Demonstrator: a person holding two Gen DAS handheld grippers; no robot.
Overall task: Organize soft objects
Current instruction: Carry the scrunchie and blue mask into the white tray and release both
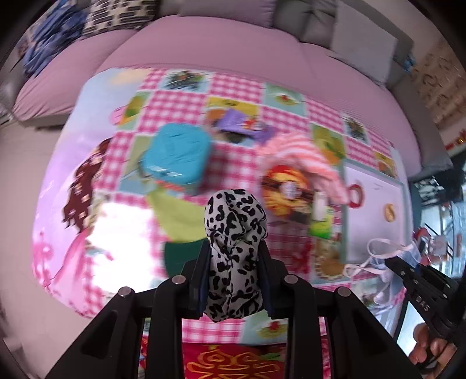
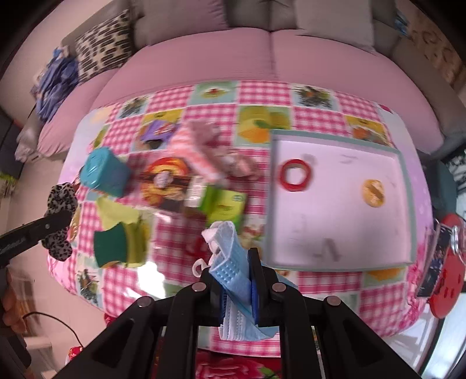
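A pink sofa [image 2: 262,58] curves behind the tabletop [image 2: 262,96], which wears a pink checked cloth with fruit pictures. Grey back cushions [image 2: 186,17] line the sofa, with a black-and-white patterned pillow [image 2: 102,43] and crumpled blue fabric [image 2: 55,84] at its left end. Bright light glares off the cloth's near edge.

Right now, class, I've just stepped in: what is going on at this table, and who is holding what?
A person is sorting soft things over a table with a pink checked cloth, a gripper in each hand. The left gripper is shut on a black-and-white spotted scrunchie. The right gripper is shut on a blue face mask. Both are held above the table. A grey tray on the right holds a red ring and a yellow disc. A teal box and other clutter sit to the left.
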